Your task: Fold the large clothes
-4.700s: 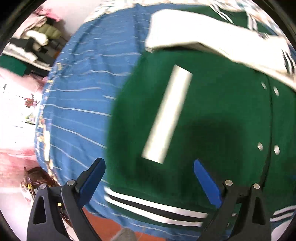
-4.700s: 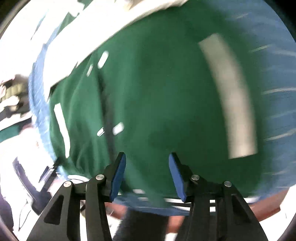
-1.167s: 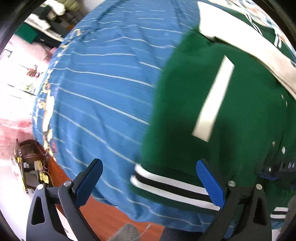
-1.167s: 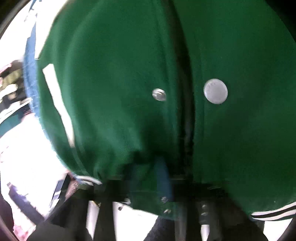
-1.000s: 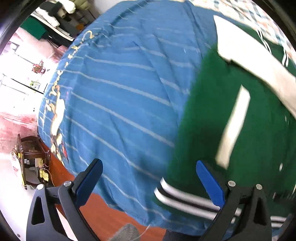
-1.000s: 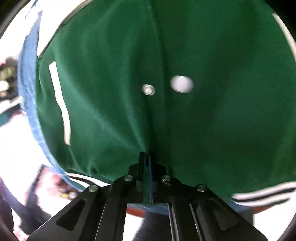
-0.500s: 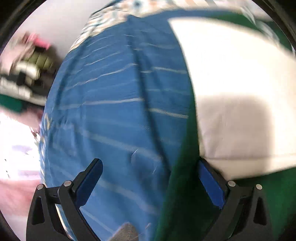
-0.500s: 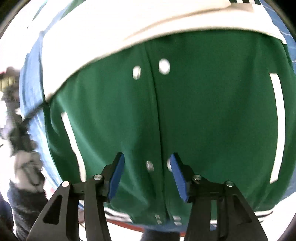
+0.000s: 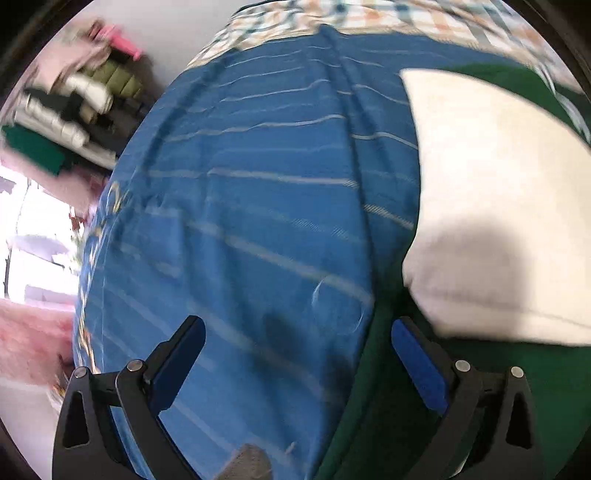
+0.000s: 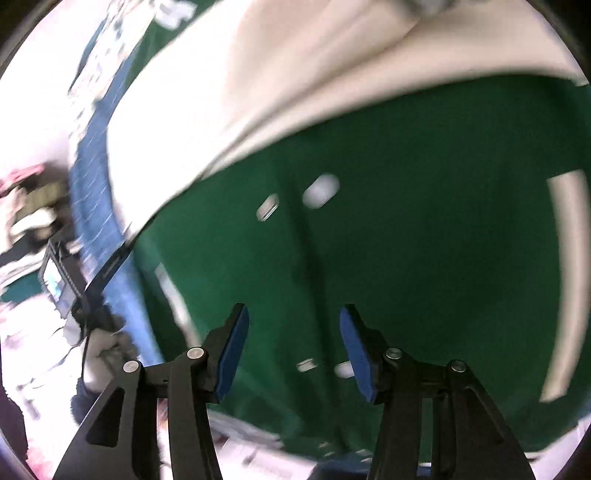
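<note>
A green varsity jacket with cream sleeves lies on a blue striped bedsheet. In the right wrist view a cream sleeve lies folded across the green body, above the snap buttons. My right gripper is open and empty above the jacket's front placket. In the left wrist view my left gripper is open wide and empty over the sheet, at the jacket's left edge, with the cream sleeve at the right.
A checked blanket or pillow lies at the bed's far end. Stacked clothes sit on shelves beyond the bed's left side. The other hand-held device shows at the left of the right wrist view.
My right gripper let go of the jacket's lower front and opened, then pulled back. My left gripper moved up along the jacket's left edge toward the cream sleeve.
</note>
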`<state>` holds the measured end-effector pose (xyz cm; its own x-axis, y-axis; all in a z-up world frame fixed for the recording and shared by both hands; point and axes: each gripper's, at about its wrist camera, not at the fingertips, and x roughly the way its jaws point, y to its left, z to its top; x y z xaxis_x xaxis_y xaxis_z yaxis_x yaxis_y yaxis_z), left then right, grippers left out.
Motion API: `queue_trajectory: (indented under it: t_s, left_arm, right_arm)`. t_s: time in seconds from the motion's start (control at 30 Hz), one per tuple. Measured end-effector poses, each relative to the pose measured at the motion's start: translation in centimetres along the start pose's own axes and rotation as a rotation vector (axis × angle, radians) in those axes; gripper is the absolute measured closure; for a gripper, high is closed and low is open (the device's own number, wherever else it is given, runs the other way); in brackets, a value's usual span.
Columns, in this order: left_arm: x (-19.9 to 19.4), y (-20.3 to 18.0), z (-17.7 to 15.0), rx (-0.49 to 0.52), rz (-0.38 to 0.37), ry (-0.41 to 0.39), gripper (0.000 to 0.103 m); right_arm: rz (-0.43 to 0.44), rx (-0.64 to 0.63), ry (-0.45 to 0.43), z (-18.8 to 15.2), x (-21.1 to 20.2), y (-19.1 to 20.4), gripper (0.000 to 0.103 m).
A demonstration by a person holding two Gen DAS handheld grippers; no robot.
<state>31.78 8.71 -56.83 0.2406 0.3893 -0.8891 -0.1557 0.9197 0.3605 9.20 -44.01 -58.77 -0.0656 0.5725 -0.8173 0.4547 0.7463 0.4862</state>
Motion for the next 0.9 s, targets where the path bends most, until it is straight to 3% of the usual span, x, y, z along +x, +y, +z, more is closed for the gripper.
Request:
queue_trajectory:
  t_s: [0.03,0.1,0.13,0.17,0.27,0.33,0.37,0.43,0.47,0.5,0.53,0.63,0.7,0.73,0.83,0.9]
  left_arm:
    - [-1.1,1.6,-0.8,-0.037,-0.007,0.008,0.0]
    - [-2.8,3.2,-1.8,-0.074,0.004,0.023,0.0]
    - [-3.8,4.8,-3.3,-0.089,0.021,0.033,0.0]
    - [-4.2,5.6,-4.1,-0.089,0.033,0.042,0.0]
    - [-5.9,8.4,-8.6,-0.095,0.073,0.097,0.0]
    - [-6.1,9.4,-11.5,-0.088,0.074,0.147,0.0]
    - [-6.3,9.8,-13.3,-0.087,0.056,0.179,0.0]
    - [-6.3,9.2,-15.6,-0.064,0.032,0.219,0.0]
    - [-6.3,8.7,-16.4,-0.045,0.027,0.232,0.0]
    - [-6.3,8.1,-17.4,-0.024,0.014,0.242,0.0]
    - [-6.4,7.5,-18.0,-0.007,0.012,0.243,0.0]
    - [-6.3,5.5,-19.2,0.034,0.011,0.23,0.0]
    - [-5.5,4.5,-19.7,0.063,0.03,0.246,0.0]
    - [-5.1,4.3,-19.9,0.054,0.021,0.266,0.0]
    - [-5.1,3.8,-20.3,0.022,-0.016,0.308,0.0]
    - [-6.1,3.4,-20.2,0.036,0.0,0.294,0.0]
  right_arm:
    - [0.024,0.008,0.054,-0.2,1.2,-0.4,0.049]
    - [-0.015,0.017,0.097,-0.7,4.8,0.1,0.054]
    - [-0.06,0.018,0.091,-1.1,5.5,-0.2,0.071]
    - [-0.123,0.012,0.059,-1.4,5.4,-0.4,0.102]
    - [-0.182,0.027,0.002,-2.4,2.8,-1.5,0.102]
    - [-0.201,0.0,0.005,-3.2,0.9,-2.1,0.1]
    - [-0.165,-0.009,0.034,-3.9,1.4,-1.6,0.098]
    - [-0.066,0.009,0.134,-5.8,2.3,-1.9,0.081]
    - [-0.055,0.01,0.169,-6.6,2.6,-2.2,0.058]
    - [-0.059,0.001,0.209,-7.7,3.4,-2.6,0.043]
    - [-0.068,-0.006,0.242,-8.7,4.1,-3.1,0.042]
    - [-0.076,-0.009,0.32,-10.5,6.8,-4.4,0.049]
    - [-0.174,-0.042,0.261,-10.9,8.2,-3.1,0.083]
    - [-0.202,-0.046,0.241,-10.9,8.8,-1.9,0.087]
    - [-0.304,-0.056,0.195,-11.4,6.3,-2.4,0.088]
    - [-0.303,-0.05,0.229,-11.6,6.0,-4.0,0.087]
